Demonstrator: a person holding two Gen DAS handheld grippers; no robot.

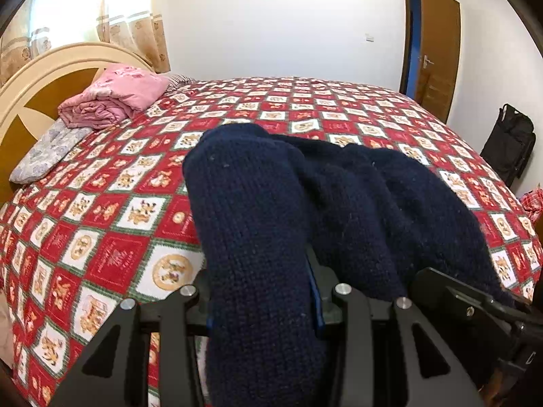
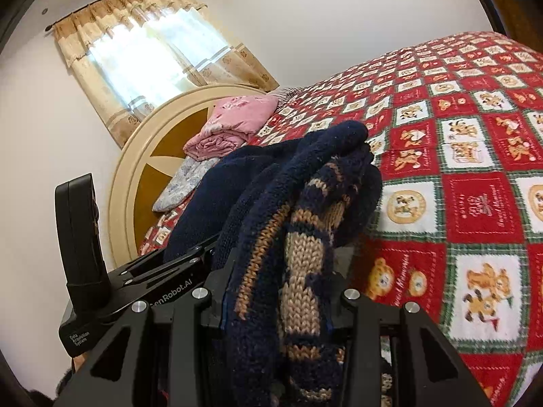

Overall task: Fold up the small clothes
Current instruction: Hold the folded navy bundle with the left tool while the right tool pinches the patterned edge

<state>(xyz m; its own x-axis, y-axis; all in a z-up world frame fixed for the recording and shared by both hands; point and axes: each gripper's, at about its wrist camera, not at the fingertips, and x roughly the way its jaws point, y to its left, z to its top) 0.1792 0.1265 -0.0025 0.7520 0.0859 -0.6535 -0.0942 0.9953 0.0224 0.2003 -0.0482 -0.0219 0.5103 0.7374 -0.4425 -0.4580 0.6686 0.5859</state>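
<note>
My left tool point(image 1: 261, 308) is shut tight on one part of the dark blue sweater point(image 1: 305, 203), and my right tool point(image 2: 275, 305) pinches another part where I see tan stripes. I hold the sweater up over the bed point(image 1: 118, 224). A pink blanket point(image 1: 115, 96) sits far back by the headboard point(image 1: 30, 91).

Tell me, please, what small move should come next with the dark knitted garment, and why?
Probably lower both grippers toward the red checked bedspread and spread the navy knitted sweater flat. The left gripper and the right gripper each pinch it between their fingers, and it hangs bunched between them, so no clean fold seems possible yet.
</note>
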